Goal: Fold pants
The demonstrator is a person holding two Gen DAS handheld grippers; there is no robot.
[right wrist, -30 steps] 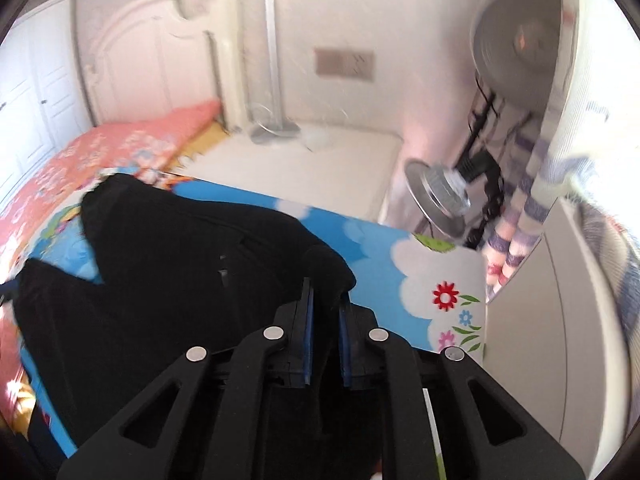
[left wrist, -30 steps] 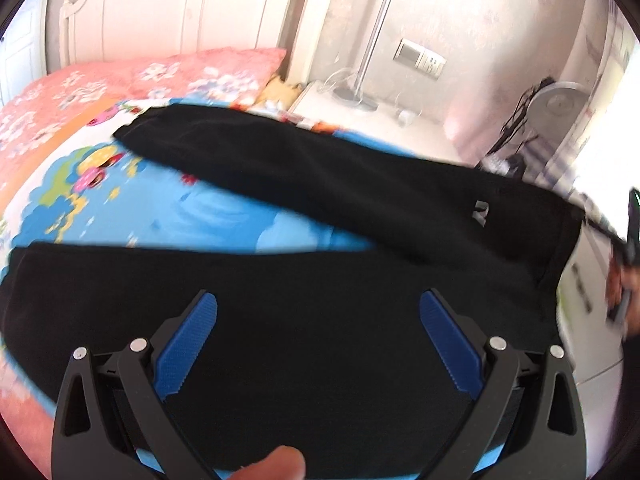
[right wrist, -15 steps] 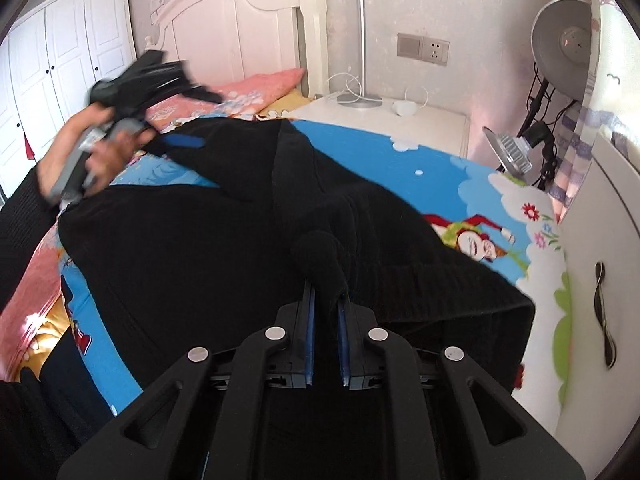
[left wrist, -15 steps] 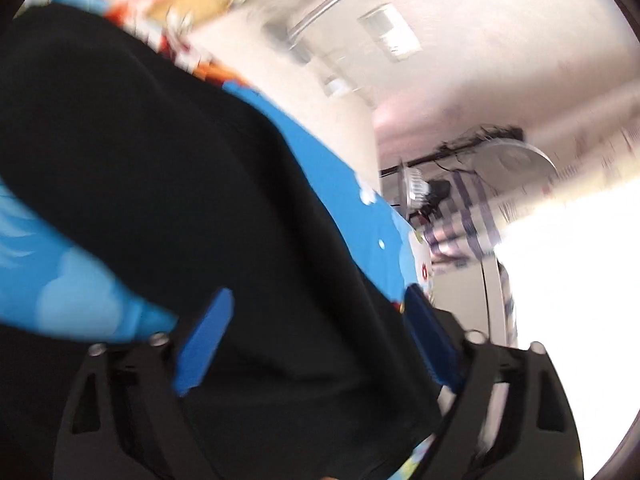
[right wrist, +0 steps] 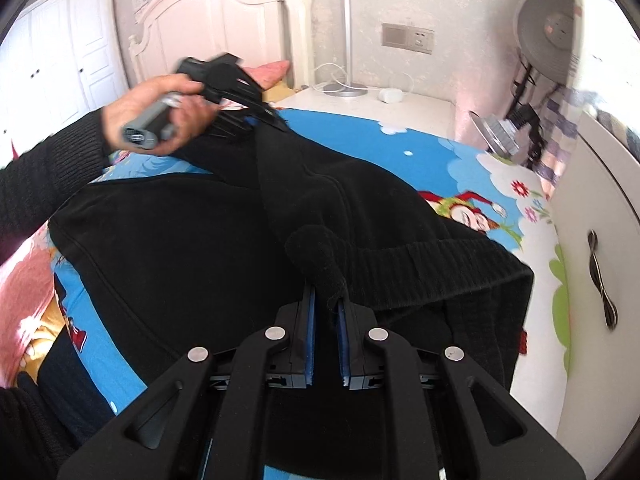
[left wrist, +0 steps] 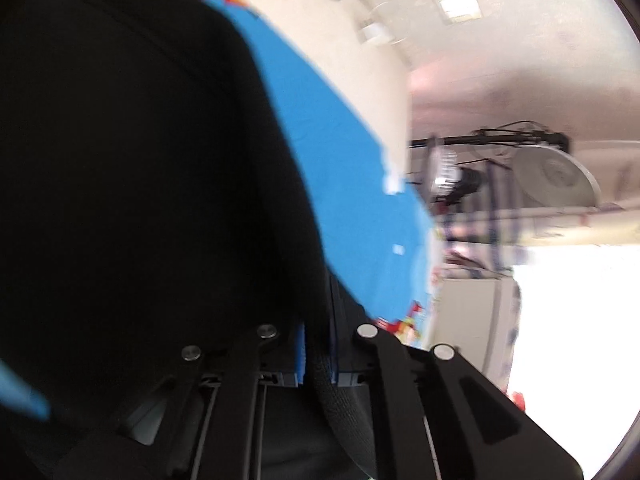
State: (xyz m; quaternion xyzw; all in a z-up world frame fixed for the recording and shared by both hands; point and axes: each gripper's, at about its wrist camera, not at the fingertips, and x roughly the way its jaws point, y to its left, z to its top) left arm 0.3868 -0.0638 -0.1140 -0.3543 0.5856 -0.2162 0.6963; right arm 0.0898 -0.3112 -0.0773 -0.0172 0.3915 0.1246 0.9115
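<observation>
Black pants (right wrist: 192, 248) lie across a blue cartoon bedsheet (right wrist: 360, 140). My right gripper (right wrist: 325, 304) is shut on a bunched fold of the ribbed waistband at the near edge. My left gripper (right wrist: 264, 118), seen in the right wrist view at the far side of the pants, is shut on the far edge of the fabric. In the left wrist view the left gripper (left wrist: 316, 340) pinches a black fabric edge between its blue pads, and the pants (left wrist: 140, 200) fill the left of that blurred view.
A white nightstand (right wrist: 380, 108) with a lamp base stands behind the bed. A fan (right wrist: 548, 44) stands at the right by a white cabinet (right wrist: 592, 260). A white headboard (right wrist: 224, 28) and pink pillow (right wrist: 272, 72) lie at the far left.
My left gripper was open above the pants, moved to the far edge and closed on the fabric. My right gripper stayed shut on the waistband.
</observation>
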